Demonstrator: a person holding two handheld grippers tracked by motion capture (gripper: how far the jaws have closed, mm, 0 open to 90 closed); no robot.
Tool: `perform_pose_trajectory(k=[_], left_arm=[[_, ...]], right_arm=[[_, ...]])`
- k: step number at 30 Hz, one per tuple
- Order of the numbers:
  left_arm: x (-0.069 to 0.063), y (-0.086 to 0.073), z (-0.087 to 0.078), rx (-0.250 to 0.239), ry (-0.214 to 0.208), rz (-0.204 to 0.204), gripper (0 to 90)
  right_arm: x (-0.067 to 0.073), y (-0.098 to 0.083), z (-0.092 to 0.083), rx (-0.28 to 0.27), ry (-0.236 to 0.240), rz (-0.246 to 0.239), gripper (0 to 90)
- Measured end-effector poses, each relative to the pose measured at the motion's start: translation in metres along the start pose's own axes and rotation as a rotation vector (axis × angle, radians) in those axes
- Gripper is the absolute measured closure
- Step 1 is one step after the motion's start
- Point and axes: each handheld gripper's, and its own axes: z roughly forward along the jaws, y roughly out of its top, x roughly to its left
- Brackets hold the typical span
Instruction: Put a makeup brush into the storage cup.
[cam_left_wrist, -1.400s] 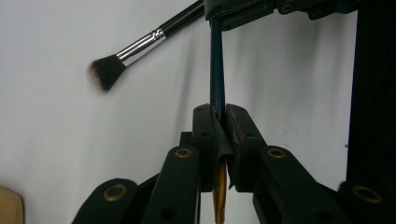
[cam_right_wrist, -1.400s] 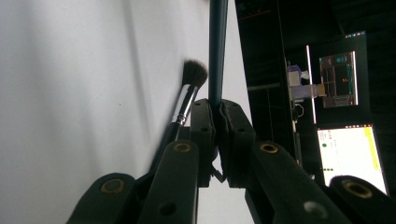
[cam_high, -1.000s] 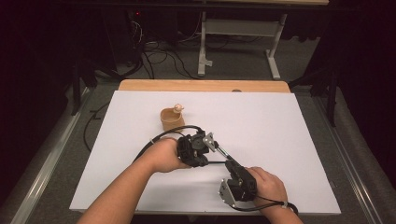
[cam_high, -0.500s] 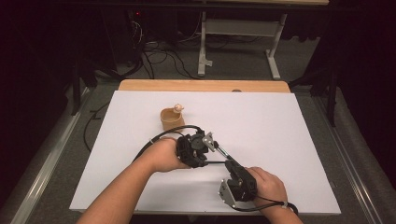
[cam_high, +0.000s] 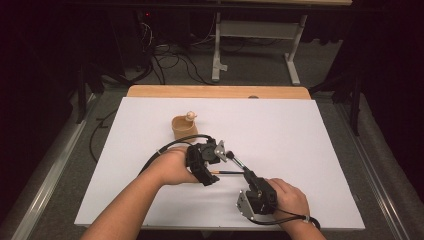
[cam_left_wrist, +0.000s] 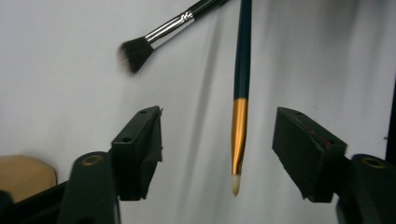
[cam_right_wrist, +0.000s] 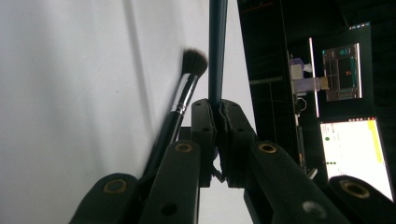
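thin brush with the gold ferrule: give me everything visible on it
The thin brush has a long dark teal handle, a gold metal-looking ferrule and a small pale pointed tip. In the left gripper view it runs between the open jaws of the left gripper, which have just been opening; neither pad touches it. The right gripper is shut on its handle, beside a fluffy dark-bristled brush. In the high view it lies roughly level above the white table, spanning both grippers.

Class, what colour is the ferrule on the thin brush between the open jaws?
Gold ferrule, clearest in the left gripper view.
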Motion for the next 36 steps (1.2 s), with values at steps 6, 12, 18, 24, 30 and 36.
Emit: perform_pose_trajectory(k=[6, 12, 18, 24, 30, 36], left_arm=[[0.004, -0.014, -0.001, -0.025, 0.035, -0.044, 22.4], [0.008, -0.032, 0.000, -0.044, 0.060, -0.103, 16.5], [0.010, -0.053, 0.006, -0.087, 0.073, -0.165, 15.5], [0.010, -0.070, 0.013, -0.129, 0.075, -0.231, 13.6], [0.007, -0.086, 0.020, -0.179, 0.109, -0.282, 11.2], [0.006, -0.099, 0.023, -0.243, 0.127, -0.334, 10.4]], right_arm=[[0.001, -0.005, 0.001, 0.020, 0.000, 0.009, 87.3], [0.000, -0.011, 0.005, 0.039, 0.006, 0.031, 87.3], [0.001, -0.016, 0.005, 0.052, -0.004, 0.041, 87.2], [-0.001, -0.020, 0.006, 0.077, -0.013, 0.047, 87.2], [0.000, -0.022, 0.007, 0.090, -0.007, 0.050, 87.2], [0.000, -0.023, 0.007, 0.092, -0.008, 0.060, 87.2]])
